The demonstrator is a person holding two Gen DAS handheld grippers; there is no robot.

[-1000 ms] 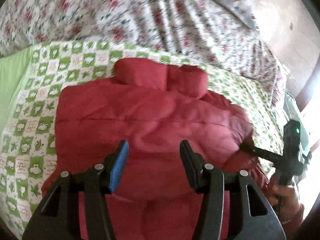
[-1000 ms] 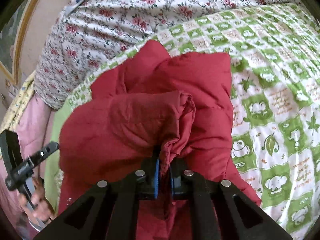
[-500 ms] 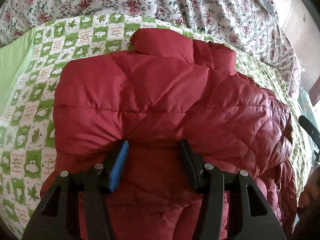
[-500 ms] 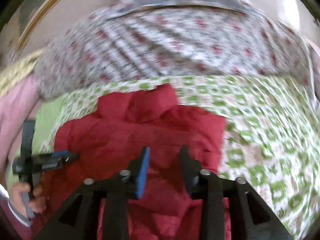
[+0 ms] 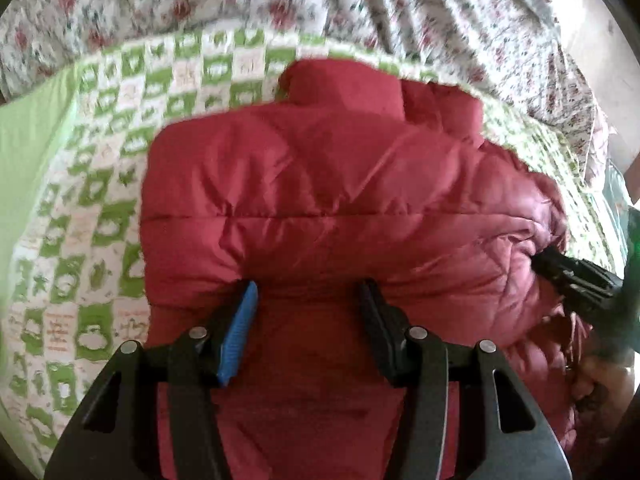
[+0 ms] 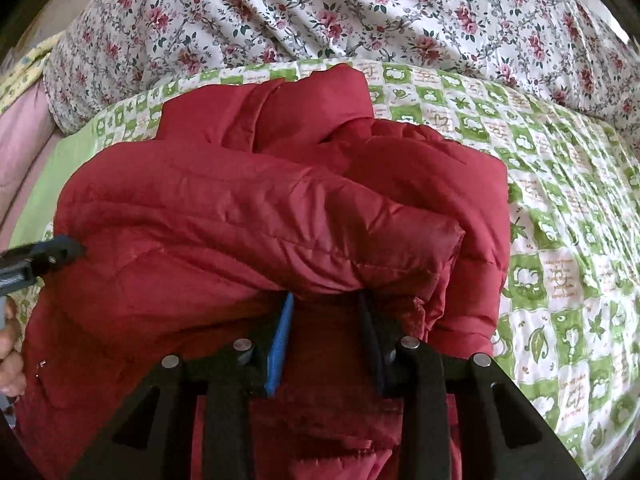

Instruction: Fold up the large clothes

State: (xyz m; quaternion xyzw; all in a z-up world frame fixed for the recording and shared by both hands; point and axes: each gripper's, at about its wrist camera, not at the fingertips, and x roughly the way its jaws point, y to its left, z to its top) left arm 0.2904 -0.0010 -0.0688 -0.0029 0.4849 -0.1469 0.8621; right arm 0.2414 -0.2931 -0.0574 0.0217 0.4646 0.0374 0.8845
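A puffy red quilted jacket (image 5: 340,200) lies folded on the green-and-white checked bedspread (image 5: 100,184), collar at the far end. My left gripper (image 5: 306,300) is open, its tips pressed against the near edge of the jacket's folded bulge. My right gripper (image 6: 324,304) is open too, tips tucked under the folded roll of the jacket (image 6: 260,216). The right gripper also shows at the right edge of the left wrist view (image 5: 576,280), touching the jacket's side. The left gripper shows at the left edge of the right wrist view (image 6: 44,256).
A floral quilt (image 6: 360,12) is heaped along the far side of the bed. The checked bedspread (image 6: 560,240) stretches out to the right of the jacket. A plain green sheet (image 5: 28,152) lies at the left, and pink fabric (image 6: 20,140) beyond it.
My right gripper has let go of the jacket fold it held, opened, and now sits against the folded roll. My left gripper stayed open against the jacket's near edge.
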